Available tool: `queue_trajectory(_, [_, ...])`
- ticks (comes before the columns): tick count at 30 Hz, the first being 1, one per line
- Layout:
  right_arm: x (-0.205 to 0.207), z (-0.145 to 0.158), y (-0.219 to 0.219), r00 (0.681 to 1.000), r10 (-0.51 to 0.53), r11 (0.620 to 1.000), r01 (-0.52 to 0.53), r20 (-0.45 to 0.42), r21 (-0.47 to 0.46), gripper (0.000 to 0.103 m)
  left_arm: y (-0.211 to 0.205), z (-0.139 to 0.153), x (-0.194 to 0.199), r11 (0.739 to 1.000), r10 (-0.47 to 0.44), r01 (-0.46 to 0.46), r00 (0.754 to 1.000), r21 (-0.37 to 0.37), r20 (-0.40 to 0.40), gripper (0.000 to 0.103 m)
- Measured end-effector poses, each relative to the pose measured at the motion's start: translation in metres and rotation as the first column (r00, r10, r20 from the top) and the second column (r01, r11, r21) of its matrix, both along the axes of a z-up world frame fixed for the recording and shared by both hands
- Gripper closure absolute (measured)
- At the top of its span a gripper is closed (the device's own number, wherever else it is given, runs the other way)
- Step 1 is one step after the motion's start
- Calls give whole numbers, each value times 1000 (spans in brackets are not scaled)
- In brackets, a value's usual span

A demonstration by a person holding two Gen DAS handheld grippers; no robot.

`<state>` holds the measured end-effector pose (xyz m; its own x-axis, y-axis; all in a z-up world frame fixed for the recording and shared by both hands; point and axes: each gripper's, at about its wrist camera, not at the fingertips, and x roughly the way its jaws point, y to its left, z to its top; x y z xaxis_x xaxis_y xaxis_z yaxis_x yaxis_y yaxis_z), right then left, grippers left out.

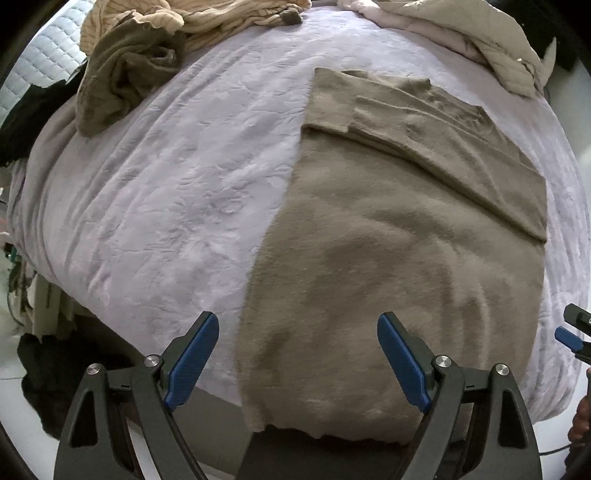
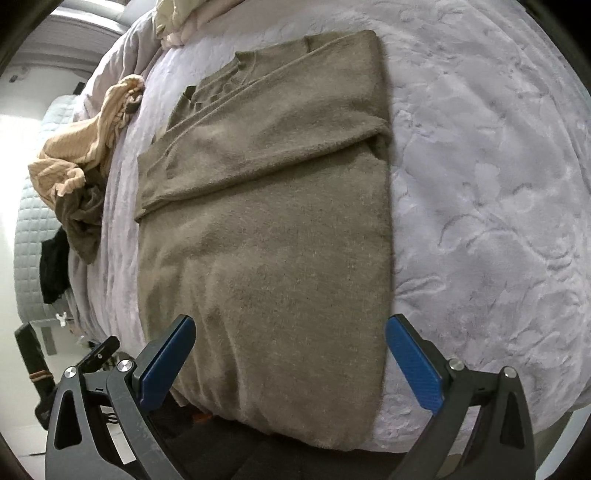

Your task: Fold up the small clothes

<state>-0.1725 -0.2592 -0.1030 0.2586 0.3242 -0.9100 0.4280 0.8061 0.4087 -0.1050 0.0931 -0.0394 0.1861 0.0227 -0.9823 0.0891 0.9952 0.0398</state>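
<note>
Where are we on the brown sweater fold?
Done: the brown sweater lies flat on the lavender bedspread, sides and sleeves folded in to a long rectangle. In hand: nothing; left gripper and right gripper hover open over its hem. Left: the hem-to-collar fold, plus the crumpled olive garment and tan ribbed top.

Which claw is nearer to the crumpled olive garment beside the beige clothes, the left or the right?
Left. The left claw hangs over the brown sweater's near left edge, on the side of the crumpled olive garment. The right claw hangs over the sweater's opposite edge, farther away.
</note>
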Motion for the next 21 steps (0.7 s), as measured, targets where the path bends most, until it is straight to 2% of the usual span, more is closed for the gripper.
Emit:
queue_trajectory(6, [-20,-8,13,1000,-19,1000,19,-1,15,0,18,-20,-14,998,-61,60,997,-24,-43,15])
queue_trajectory(12, [-48,-25,45,998,-38,999,38,-47,-8,0,38,-49,-37,990,-134,130,987,-49,-88,15])
queue_trajectory(17, [-81,-44,63,993,-78,997,79,-83,10,0,58,-65,-52,985,-163,154,980,-82,-113,15])
queue_trajectory(21, [-113,-52,67,988,-130,991,131,-88,13,0,66,-85,-58,974,-215,199,965,-111,-153,15])
